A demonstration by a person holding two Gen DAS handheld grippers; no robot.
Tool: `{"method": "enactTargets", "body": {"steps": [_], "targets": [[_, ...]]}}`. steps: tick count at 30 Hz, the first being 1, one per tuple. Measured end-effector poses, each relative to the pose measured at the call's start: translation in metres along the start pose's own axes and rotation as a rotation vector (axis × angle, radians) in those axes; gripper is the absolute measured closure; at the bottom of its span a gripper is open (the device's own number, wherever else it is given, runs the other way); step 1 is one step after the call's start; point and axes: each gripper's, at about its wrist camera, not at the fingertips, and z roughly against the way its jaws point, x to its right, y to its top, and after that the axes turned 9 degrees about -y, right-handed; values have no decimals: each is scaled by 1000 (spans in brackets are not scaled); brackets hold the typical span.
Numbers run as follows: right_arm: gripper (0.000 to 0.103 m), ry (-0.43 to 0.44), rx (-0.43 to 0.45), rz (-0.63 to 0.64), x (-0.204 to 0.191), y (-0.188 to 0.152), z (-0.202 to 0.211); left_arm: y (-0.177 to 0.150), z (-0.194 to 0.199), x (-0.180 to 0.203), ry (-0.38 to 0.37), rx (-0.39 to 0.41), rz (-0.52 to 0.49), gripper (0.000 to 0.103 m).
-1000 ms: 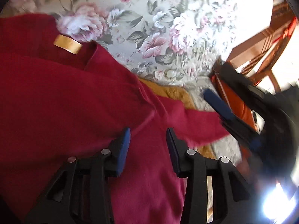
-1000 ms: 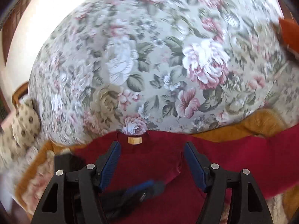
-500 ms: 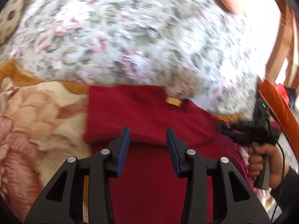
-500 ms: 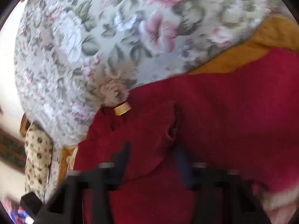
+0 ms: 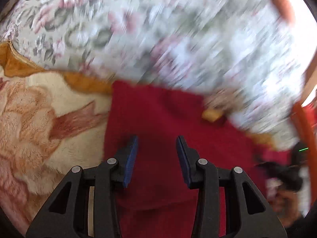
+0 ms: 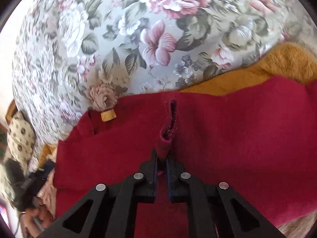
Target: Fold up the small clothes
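Observation:
A dark red knit sweater (image 6: 227, 134) lies spread on a blanket, its neck with a tan label (image 6: 108, 116) towards the floral cushion. My right gripper (image 6: 162, 163) is shut on the sleeve cuff (image 6: 166, 138), which stands up from the jaws over the sweater's middle. In the left wrist view the sweater (image 5: 158, 123) fills the centre, blurred, with the label (image 5: 212, 115) at the right. My left gripper (image 5: 156, 154) is open and empty above the sweater's left part.
A large floral cushion (image 6: 138, 39) lies behind the sweater. An orange and cream plush blanket (image 5: 39, 129) lies under it and to the left. A spotted cushion (image 6: 19, 140) sits far left. The other gripper and hand (image 5: 283, 178) show at the right.
My right gripper has shut on the sleeve cuff and carried it over the sweater's body. My left gripper has swung left across the sweater, still open.

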Motion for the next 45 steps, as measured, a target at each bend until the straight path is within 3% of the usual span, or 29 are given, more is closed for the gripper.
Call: {"method": "enactTargets", "body": {"steps": [3,6,10,13,15,17,19,20,22,25,29,31,32,35,40,42,45], "targets": [[98,0,-5,1,3,-1,4,-1,0,-4,-9,-2,15,65],[96,-55,20,37,-1,-1,17,-1,7,-4,-24,12,18,65],[96,-187,194,153,-16,6,54,18,25,-6,-71,107,41,65],[96,-218,302,259,-42,19,64,38,9,-3,-50,71,48,62],[96,-201,247,318,-58,27,43,44,-18,-8,-28,-8,86,62],[96,-217,130,373,-68,31,5,41,-36,-15,17,-63,119,62],[96,-309,4,396,-65,28,-36,39,-36,-17,10,-43,113,62],[96,-309,-9,391,-62,27,-43,39,-35,-16,13,-47,104,62],[96,-293,-2,357,-61,31,-40,40,-30,-12,19,-62,79,62],[96,-352,4,408,-72,27,-26,35,-2,-4,-12,-21,81,62],[92,-284,120,463,-91,0,13,0,23,5,-91,6,86,54],[81,-303,89,458,-90,-13,8,-15,15,9,-80,-22,82,53],[81,-326,36,457,-85,-18,-4,-21,13,12,-59,-8,39,53],[80,-318,65,438,-84,-18,-5,-29,15,20,-16,22,-52,47],[80,-343,70,462,-90,-17,2,-34,8,27,-11,27,-63,44],[79,-363,146,392,-79,-13,28,-33,10,22,-43,37,-38,44],[75,-380,327,253,-32,-13,106,-33,11,16,-87,52,-5,44]]}}
